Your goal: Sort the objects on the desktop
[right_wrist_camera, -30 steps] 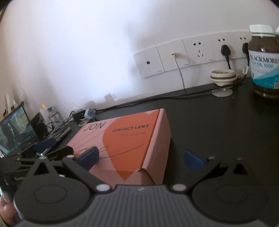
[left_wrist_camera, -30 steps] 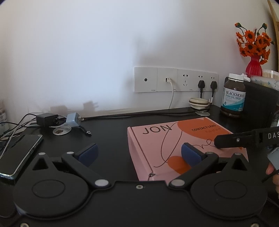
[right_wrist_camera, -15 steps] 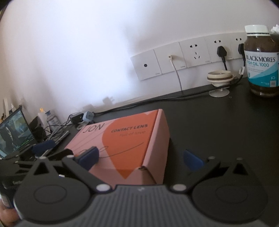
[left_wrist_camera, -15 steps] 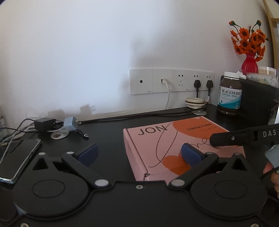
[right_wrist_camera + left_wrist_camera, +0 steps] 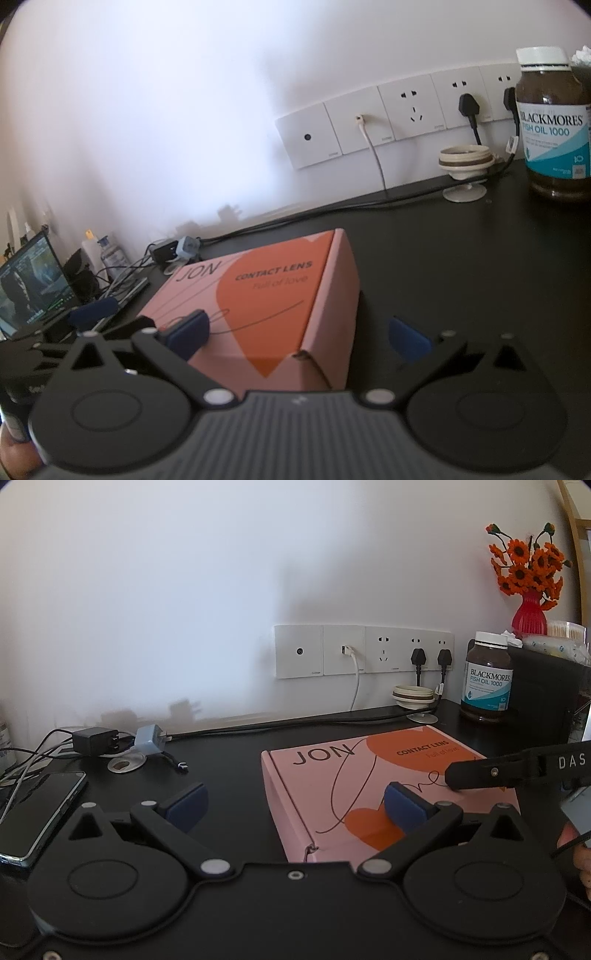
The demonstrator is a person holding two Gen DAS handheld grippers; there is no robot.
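Observation:
A pink and orange box (image 5: pixel 369 775) marked "JON CONTACT LENS" lies flat on the black desk (image 5: pixel 229 760). My left gripper (image 5: pixel 293 805) is open at the box's near left corner, its right finger (image 5: pixel 404 806) over the lid and its left finger (image 5: pixel 184 806) over bare desk. My right gripper (image 5: pixel 297 334) is open at the near right corner of the box (image 5: pixel 266 295), one finger (image 5: pixel 188 332) over the lid, the other finger (image 5: pixel 406 338) beside the box. Neither holds anything. The right gripper's finger (image 5: pixel 491 773) shows over the lid in the left wrist view.
A fish oil bottle (image 5: pixel 487 679) stands back right beside a black box (image 5: pixel 543 694) and a red vase of orange flowers (image 5: pixel 528 609). A phone (image 5: pixel 37 808), chargers (image 5: pixel 96 740) and cables lie at the left. A laptop (image 5: pixel 29 295) stands far left. Wall sockets (image 5: pixel 362 651) are behind.
The left wrist view has drawn back slightly from the wall over the last second. Both grippers have stayed open and the box has not moved.

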